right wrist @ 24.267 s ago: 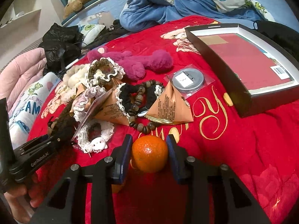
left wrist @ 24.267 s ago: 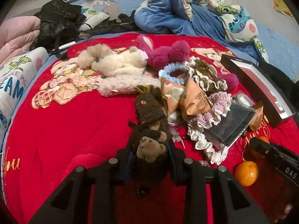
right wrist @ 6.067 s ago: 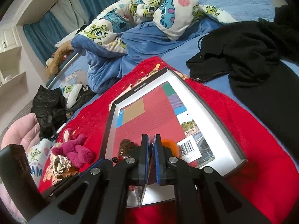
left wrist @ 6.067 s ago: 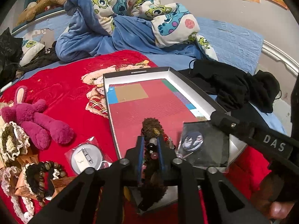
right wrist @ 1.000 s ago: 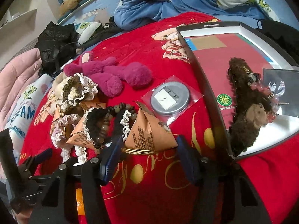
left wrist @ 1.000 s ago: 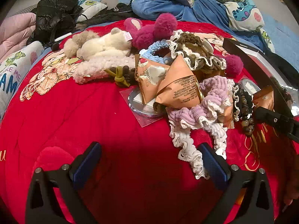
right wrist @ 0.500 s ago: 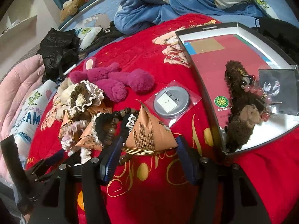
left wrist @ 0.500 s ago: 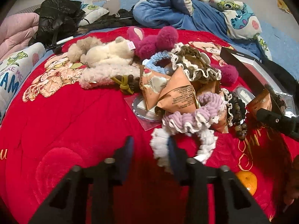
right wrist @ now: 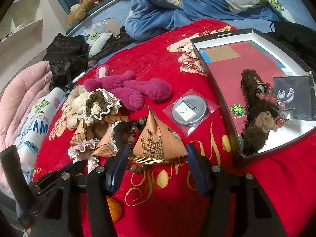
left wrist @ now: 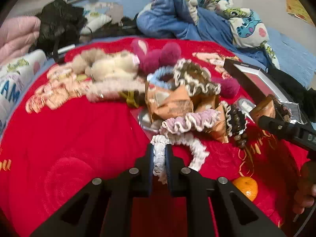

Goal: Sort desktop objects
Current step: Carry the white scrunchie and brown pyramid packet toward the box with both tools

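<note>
Sorting is barely begun — the left hand-held gripper [left wrist: 159, 156] pinches a white lace-edged scrunchie [left wrist: 178, 148]; the right hand-held gripper [right wrist: 158, 158] stands half-open around a tan pyramid-shaped packet [right wrist: 158, 140], while the shallow black-rimmed box [right wrist: 223, 33] holds few items.

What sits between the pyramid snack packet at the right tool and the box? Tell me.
The bagged round badge lies on the red blanket there; right wrist view.
</note>
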`<state>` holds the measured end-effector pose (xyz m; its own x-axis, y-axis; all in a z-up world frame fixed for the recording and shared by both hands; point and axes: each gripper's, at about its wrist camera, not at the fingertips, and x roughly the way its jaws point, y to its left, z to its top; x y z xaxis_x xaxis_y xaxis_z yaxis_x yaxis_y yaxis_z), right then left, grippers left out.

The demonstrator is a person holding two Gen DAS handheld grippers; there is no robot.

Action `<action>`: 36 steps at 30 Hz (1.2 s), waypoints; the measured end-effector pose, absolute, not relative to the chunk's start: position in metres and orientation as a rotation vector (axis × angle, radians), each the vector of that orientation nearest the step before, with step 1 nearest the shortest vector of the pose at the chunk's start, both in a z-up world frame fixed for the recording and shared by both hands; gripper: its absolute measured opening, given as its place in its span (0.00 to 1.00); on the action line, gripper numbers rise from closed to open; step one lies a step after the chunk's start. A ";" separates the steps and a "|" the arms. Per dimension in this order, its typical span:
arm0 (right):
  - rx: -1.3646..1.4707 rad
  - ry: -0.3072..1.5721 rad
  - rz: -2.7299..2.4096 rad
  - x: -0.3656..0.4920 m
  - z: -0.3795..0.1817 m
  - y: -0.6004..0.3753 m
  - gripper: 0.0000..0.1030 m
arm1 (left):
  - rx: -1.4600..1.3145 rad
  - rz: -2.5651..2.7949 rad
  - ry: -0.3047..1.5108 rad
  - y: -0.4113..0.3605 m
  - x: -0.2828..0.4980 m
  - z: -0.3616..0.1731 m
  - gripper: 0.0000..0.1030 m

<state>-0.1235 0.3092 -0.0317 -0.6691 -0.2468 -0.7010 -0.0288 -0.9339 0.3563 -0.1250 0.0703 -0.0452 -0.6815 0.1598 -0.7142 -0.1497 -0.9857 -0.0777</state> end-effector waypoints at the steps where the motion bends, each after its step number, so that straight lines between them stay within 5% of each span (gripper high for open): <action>1: 1.214 -0.520 -2.716 -0.123 -0.031 0.309 0.55 | -1.141 2.742 -0.010 0.071 -0.122 -0.041 0.11; 21: 1.127 -0.531 -2.750 -0.108 -0.016 0.317 0.55 | -0.962 2.749 -0.031 0.097 -0.102 -0.007 0.11; 36: 1.067 -0.540 -2.899 -0.062 0.000 0.386 0.55 | -0.875 2.616 0.014 0.191 -0.080 0.008 0.11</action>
<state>-0.0624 0.3864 -0.0003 -0.7683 -0.1223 -0.6283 -0.1121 -0.9407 0.3202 -0.0796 0.1912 0.0084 -0.7338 0.3511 -0.5816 -0.3571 -0.9276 -0.1094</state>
